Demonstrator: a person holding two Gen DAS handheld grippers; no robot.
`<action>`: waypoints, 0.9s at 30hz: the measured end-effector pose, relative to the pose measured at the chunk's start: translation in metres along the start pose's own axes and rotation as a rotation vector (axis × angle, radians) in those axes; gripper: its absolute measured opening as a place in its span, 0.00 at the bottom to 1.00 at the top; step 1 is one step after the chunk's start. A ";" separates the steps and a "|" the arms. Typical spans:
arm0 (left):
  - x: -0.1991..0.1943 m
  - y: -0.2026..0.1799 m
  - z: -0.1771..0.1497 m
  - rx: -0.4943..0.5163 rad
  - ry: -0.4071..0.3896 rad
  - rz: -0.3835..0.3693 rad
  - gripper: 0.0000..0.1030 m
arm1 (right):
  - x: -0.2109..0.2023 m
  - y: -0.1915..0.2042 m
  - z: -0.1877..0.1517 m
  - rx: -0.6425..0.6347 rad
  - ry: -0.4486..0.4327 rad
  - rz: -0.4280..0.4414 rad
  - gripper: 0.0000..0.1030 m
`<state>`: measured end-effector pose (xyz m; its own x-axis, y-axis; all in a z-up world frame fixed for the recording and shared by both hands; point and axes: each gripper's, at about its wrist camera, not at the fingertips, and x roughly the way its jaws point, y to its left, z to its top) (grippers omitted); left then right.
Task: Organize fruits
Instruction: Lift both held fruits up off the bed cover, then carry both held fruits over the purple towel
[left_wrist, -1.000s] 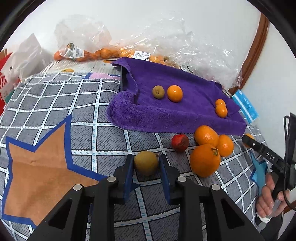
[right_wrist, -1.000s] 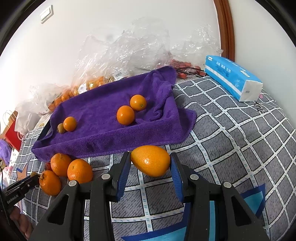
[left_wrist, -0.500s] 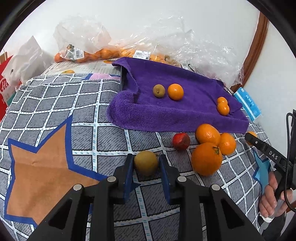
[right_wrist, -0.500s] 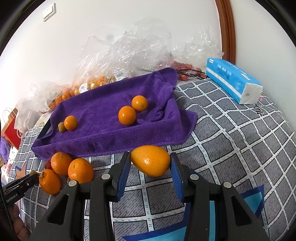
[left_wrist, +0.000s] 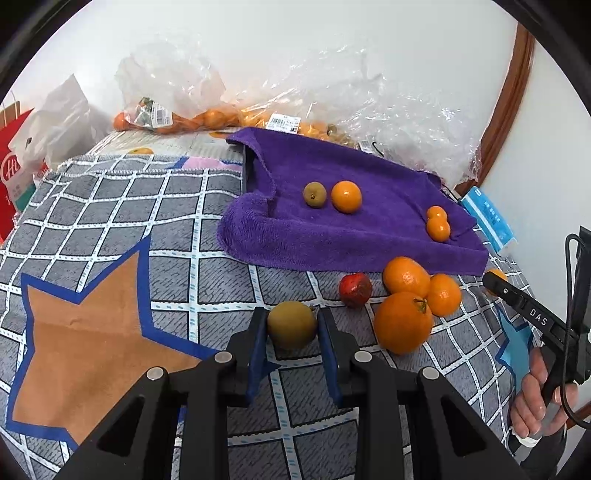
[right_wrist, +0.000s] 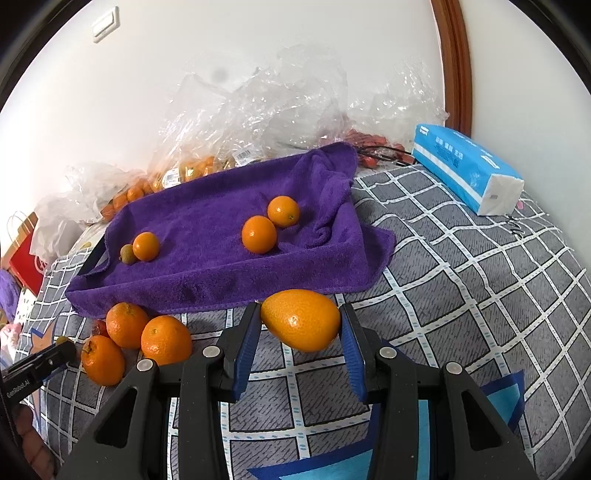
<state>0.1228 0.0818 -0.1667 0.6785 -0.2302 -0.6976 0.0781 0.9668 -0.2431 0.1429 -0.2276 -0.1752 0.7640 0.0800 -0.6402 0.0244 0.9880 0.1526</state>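
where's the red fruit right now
In the left wrist view, the red fruit lies on the checked blanket just below the purple towel's front edge, left of the three oranges.

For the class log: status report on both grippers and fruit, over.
Left gripper shut on brownish-green fruit. Right gripper shut on oval orange. Purple towel ahead, path clear.

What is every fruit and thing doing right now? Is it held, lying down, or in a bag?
Left gripper: shut on the brownish fruit.
Right gripper: shut on the oval orange.
Three oranges: lying loose on the checked cloth, bunched together.
Red fruit: loose beside them.
Purple towel: spread out, rumpled, four small fruits on it.
Plastic bags: crumpled by the wall, fruit inside.
Tissue pack: lying flat.
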 end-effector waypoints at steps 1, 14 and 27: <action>-0.001 -0.001 0.000 0.005 -0.004 -0.001 0.26 | -0.001 0.001 0.000 -0.003 -0.004 0.002 0.41; -0.010 -0.001 -0.001 0.009 -0.055 -0.003 0.26 | -0.012 0.010 -0.002 -0.038 -0.049 0.013 0.41; -0.019 0.006 -0.002 -0.069 -0.029 -0.010 0.26 | -0.019 0.015 -0.003 -0.063 -0.069 0.041 0.41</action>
<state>0.1087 0.0917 -0.1562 0.6989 -0.2354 -0.6754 0.0352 0.9545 -0.2963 0.1267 -0.2139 -0.1632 0.8063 0.1137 -0.5805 -0.0468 0.9905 0.1290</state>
